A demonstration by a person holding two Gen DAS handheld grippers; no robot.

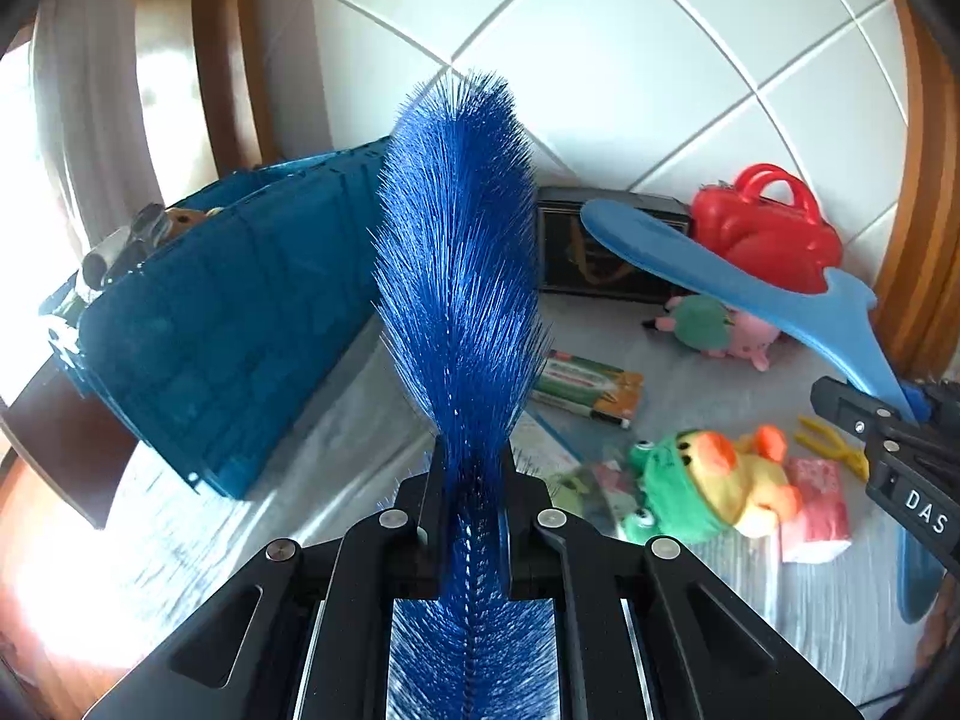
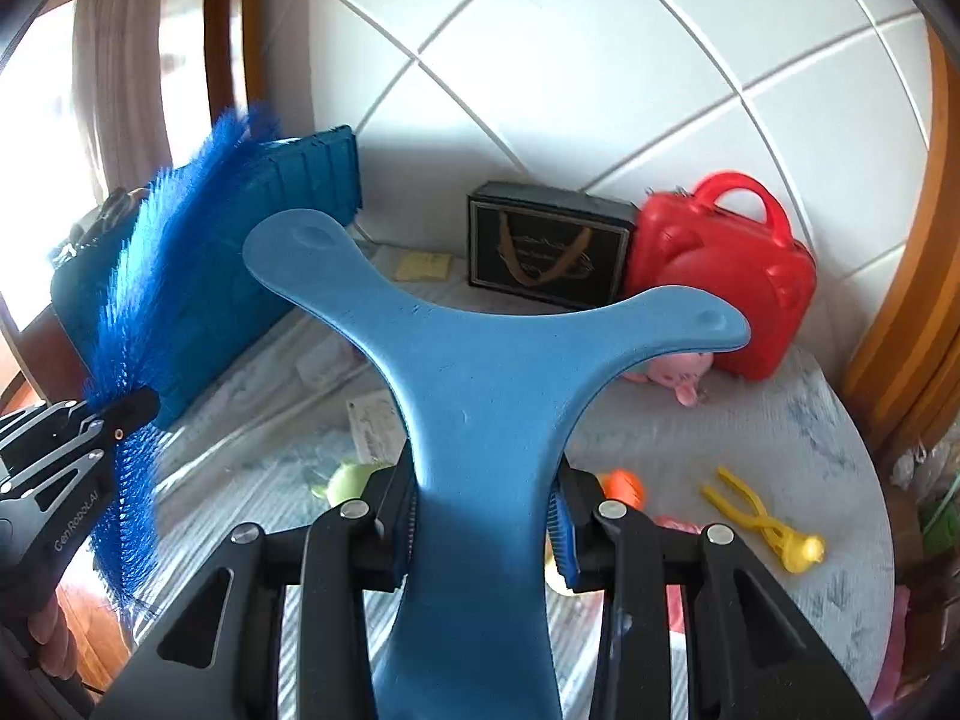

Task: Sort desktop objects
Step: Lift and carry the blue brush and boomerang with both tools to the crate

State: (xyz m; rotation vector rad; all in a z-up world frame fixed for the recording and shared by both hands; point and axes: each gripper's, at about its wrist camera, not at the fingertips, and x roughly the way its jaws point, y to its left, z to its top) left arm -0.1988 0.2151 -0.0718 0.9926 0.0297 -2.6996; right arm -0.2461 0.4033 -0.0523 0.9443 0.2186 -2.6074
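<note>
My left gripper [image 1: 471, 498] is shut on a dark blue bristle brush [image 1: 459, 264] that stands upright above the table. The same brush [image 2: 150, 300] shows at the left of the right wrist view, held by the left gripper [image 2: 129, 408]. My right gripper [image 2: 486, 516] is shut on a light blue three-armed plastic boomerang [image 2: 480, 360], raised over the table. From the left wrist view the boomerang [image 1: 720, 276] sticks up and left out of the right gripper [image 1: 888, 420]. A blue plastic crate [image 1: 228, 324] with some things inside stands at the back left.
On the grey cloth lie a green-and-yellow plush duck [image 1: 702, 486], a pink plush pig [image 1: 720, 324], a green box with pens [image 1: 588, 387], a pink packet [image 1: 816, 498] and yellow tongs [image 2: 768, 522]. A red toy case [image 2: 726, 270] and a black box [image 2: 546, 246] stand against the tiled wall.
</note>
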